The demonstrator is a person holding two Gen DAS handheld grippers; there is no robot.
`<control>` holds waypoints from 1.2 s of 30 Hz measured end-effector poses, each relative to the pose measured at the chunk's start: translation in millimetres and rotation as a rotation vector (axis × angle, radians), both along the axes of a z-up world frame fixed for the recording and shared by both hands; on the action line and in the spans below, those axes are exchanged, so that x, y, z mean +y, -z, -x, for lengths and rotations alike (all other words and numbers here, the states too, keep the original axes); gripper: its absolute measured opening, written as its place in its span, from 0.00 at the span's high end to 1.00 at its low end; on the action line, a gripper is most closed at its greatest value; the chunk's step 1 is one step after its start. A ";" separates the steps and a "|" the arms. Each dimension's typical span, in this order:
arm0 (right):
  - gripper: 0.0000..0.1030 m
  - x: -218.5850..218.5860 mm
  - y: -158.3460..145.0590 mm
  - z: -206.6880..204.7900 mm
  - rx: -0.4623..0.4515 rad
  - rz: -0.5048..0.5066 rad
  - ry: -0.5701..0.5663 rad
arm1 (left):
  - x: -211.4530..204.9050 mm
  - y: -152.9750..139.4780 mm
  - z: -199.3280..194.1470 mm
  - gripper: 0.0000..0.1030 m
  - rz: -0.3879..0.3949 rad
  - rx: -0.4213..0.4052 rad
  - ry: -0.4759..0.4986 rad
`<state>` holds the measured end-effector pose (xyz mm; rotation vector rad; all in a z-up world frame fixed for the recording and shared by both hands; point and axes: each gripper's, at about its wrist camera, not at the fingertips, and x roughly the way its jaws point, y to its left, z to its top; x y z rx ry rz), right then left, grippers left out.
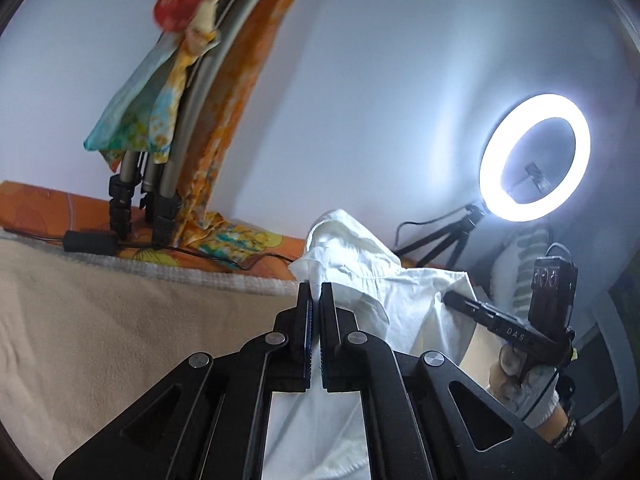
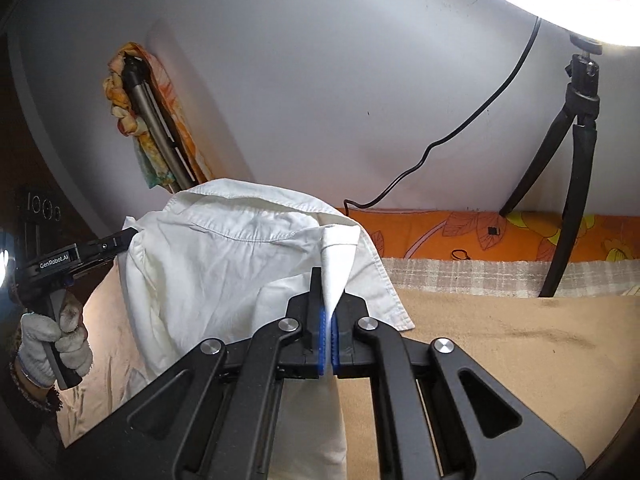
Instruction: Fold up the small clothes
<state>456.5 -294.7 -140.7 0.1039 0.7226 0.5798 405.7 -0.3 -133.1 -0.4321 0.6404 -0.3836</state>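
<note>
A small white collared shirt (image 1: 372, 280) hangs lifted above a beige blanket (image 1: 120, 320), held between both grippers. My left gripper (image 1: 316, 292) is shut on one edge of the shirt, with white cloth running down between its fingers. My right gripper (image 2: 326, 280) is shut on the other edge of the shirt (image 2: 240, 248), near the collar. In the left wrist view the right gripper (image 1: 452, 298) reaches into the shirt's right side. In the right wrist view the left gripper (image 2: 132, 234) pinches the shirt's left side.
A lit ring light (image 1: 534, 158) on a small black tripod (image 2: 572, 152) stands at the wall, with its cable (image 2: 460, 128) trailing. A larger tripod (image 1: 160, 184) draped in colourful cloth stands on an orange patterned sheet (image 2: 460, 236). A white wall lies behind.
</note>
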 end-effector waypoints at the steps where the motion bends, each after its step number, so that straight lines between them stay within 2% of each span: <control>1: 0.97 -3.8 -2.3 6.8 -0.008 -0.003 -0.007 | -3.0 -4.5 6.0 0.99 -0.014 -0.010 0.009; 9: 0.97 -21.7 -15.7 71.0 -0.071 0.009 -0.031 | -13.9 -20.2 68.9 0.99 -0.073 -0.050 0.039; 12: 0.97 -19.3 -14.0 103.1 -0.108 0.069 -0.062 | -19.2 -18.2 97.9 0.99 -0.090 -0.050 0.056; 18: 0.97 -27.8 3.7 166.1 -0.150 0.118 -0.072 | -27.5 2.2 153.3 0.99 -0.130 -0.037 0.080; 20: 0.97 -34.5 13.5 188.9 -0.158 0.122 -0.073 | -30.9 10.1 170.3 0.99 -0.175 -0.034 0.091; 27: 0.97 -62.4 43.8 254.7 -0.115 0.169 -0.091 | -22.1 47.5 214.7 0.98 -0.292 0.066 0.146; 29: 0.97 -76.6 46.3 263.3 -0.088 0.155 -0.077 | -11.4 52.7 225.3 0.98 -0.272 0.101 0.140; 31: 0.96 -94.3 48.3 263.5 -0.025 0.100 -0.044 | 3.8 53.9 233.0 0.98 -0.230 0.123 0.115; 33: 0.96 -110.8 49.3 258.6 0.046 0.009 -0.016 | 21.1 53.0 232.2 0.94 -0.137 0.147 0.076; 35: 0.93 -120.3 49.2 251.7 0.099 -0.074 0.010 | 35.1 55.6 227.5 0.91 -0.011 0.188 0.044; 36: 0.83 -125.0 49.6 245.9 0.137 -0.136 0.026 | 40.3 57.1 222.1 0.91 0.052 0.208 0.034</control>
